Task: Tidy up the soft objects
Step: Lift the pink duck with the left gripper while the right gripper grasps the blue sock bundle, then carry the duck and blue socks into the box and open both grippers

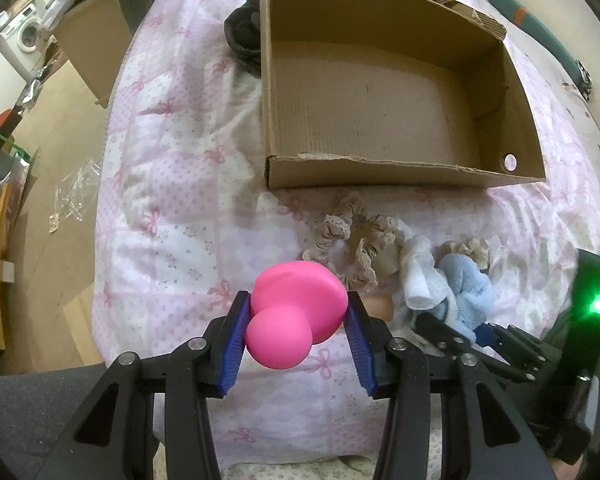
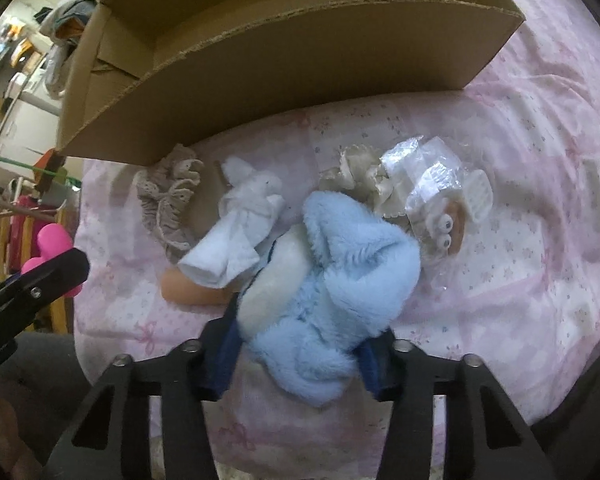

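gripping pink toy (image 1: 296, 312), knob end toward camera.

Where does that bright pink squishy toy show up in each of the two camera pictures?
Left wrist view: the pink toy sits low in the centre, squeezed between the left gripper's blue jaws.
Right wrist view: only a sliver of it shows at the far left edge, behind a black gripper arm.
Shared landmark: the open cardboard box on the pink bedspread, at the top of both pictures.
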{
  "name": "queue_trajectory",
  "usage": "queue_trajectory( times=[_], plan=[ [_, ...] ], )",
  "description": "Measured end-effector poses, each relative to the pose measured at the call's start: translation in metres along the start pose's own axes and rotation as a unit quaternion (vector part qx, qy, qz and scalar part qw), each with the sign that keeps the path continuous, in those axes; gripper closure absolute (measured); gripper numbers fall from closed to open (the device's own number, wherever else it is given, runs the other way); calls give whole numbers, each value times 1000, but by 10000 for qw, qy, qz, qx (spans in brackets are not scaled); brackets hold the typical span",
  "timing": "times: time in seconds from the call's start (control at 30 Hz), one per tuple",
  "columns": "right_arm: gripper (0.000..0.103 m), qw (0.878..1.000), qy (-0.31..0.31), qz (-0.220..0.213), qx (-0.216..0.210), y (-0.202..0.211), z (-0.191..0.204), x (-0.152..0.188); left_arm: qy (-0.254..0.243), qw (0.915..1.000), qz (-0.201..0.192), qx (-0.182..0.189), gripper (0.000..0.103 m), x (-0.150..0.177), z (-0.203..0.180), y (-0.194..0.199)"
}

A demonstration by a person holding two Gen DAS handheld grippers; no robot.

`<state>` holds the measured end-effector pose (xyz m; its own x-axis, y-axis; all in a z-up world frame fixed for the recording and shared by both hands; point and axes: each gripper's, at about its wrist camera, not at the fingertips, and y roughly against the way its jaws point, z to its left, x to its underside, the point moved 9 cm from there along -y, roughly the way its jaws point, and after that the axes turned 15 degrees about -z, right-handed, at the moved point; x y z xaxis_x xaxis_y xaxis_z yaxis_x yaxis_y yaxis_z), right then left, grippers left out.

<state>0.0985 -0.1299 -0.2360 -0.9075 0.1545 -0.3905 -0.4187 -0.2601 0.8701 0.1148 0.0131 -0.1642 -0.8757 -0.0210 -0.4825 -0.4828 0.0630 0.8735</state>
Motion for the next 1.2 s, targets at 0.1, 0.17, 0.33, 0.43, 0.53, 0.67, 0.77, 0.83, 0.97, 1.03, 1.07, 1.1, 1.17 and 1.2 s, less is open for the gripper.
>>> queue_trajectory(
  times=[0.1, 0.17, 0.33, 0.43, 0.53, 0.67, 0.77, 0.83, 0.97, 1.03, 1.07, 1.1, 1.17, 1.2],
  plan=[
    [71, 9992, 93, -185, -332, 18, -3, -7, 28, 9999, -113, -90, 60, -3, 4, 3],
    [71, 9980, 117, -312, -530, 30, -3, -10, 87, 9998, -142, -95, 60, -4, 6, 5],
    [71, 9955, 140, -599, -725, 56, -8, -19, 133, 9996, -177, -158, 60, -6, 9, 5],
    [71, 9949, 4, -663, -766, 66, -23, -23, 135, 9995, -203, -196, 60, -6, 10, 5],
    [71, 9923, -46, -839, -907, 76, -19, -28, 134, 9994, -239, -226, 60, -6, 10, 5],
    [71, 9871, -44, -1055, -1206, 92, -10, -46, 160, 9991, -320, -207, 60, -9, 9, 7],
    [71, 9828, 126, -1274, -1328, 103, -6, -64, 213, 9987, -390, -239, 60, -14, 11, 10],
    [71, 9787, 234, -1426, -1459, 112, -6, -77, 263, 9983, -461, -258, 60, -19, 12, 13],
    [71, 9683, 630, -1755, -1660, 129, -6, -107, 328, 9967, -690, -286, 60, -36, 11, 24],
    [71, 9648, 782, -1857, -1691, 132, -3, -118, 302, 9956, -819, -336, 61, -46, 10, 29],
    [71, 9631, 813, -1905, -1719, 133, -2, -125, 295, 9952, -869, -348, 60, -51, 9, 31],
    [71, 9614, 842, -1951, -1746, 132, 2, -131, 260, 9946, -931, -366, 60, -58, 6, 33],
    [71, 9595, 884, -2043, -1726, 131, 2, -140, 175, 9937, -1012, -451, 60, -68, 3, 32],
    [71, 9588, 899, -2084, -1706, 129, 2, -145, 179, 9932, -1055, -464, 60, -72, 2, 31]
  ],
)
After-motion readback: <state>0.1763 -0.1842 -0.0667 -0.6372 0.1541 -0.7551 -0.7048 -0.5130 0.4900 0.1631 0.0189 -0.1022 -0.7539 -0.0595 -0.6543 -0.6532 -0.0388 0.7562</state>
